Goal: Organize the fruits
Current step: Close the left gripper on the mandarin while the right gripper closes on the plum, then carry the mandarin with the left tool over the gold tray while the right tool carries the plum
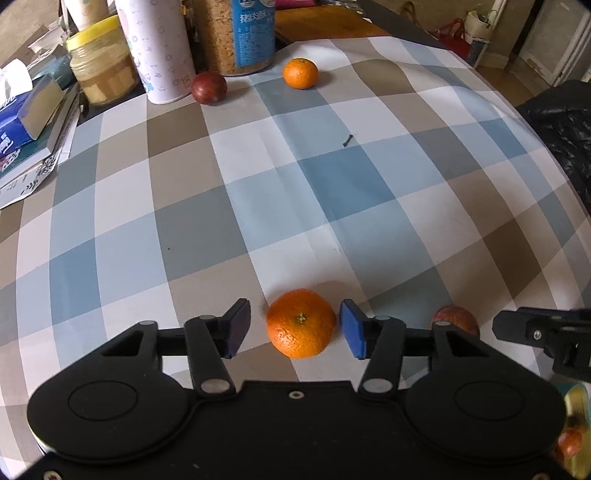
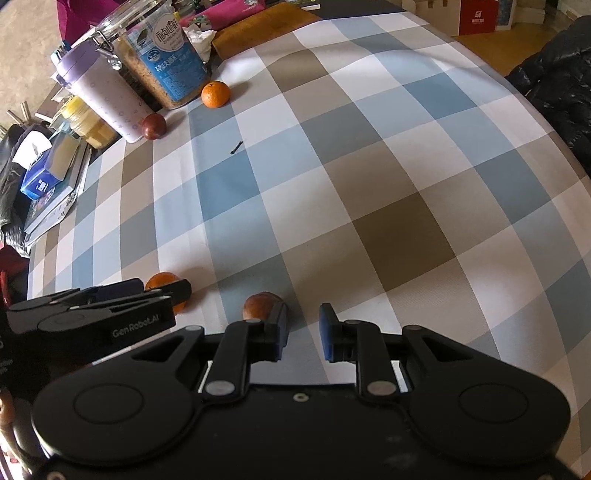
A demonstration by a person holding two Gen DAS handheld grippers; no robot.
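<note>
My left gripper [image 1: 294,330] is open, its blue pads on either side of a near tangerine [image 1: 301,323] on the checked tablecloth, with small gaps both sides. The same tangerine [image 2: 162,281] shows partly hidden behind the left gripper in the right wrist view. A reddish-brown fruit [image 1: 456,319] lies just right of it; in the right wrist view this fruit [image 2: 260,304] sits just outside the left finger of my open, empty right gripper [image 2: 303,326]. A far tangerine [image 1: 300,72] and a dark red fruit [image 1: 208,88] lie at the back.
Jars and a white patterned tumbler [image 1: 157,48], a blue-labelled canister [image 1: 243,33] and stacked books with a tissue pack [image 1: 26,122] crowd the back left. A small dark scrap [image 1: 347,140] lies mid-table. A yellow-rimmed container [image 1: 576,435] holding a fruit shows at the lower right. Dark fabric [image 2: 565,85] lies right.
</note>
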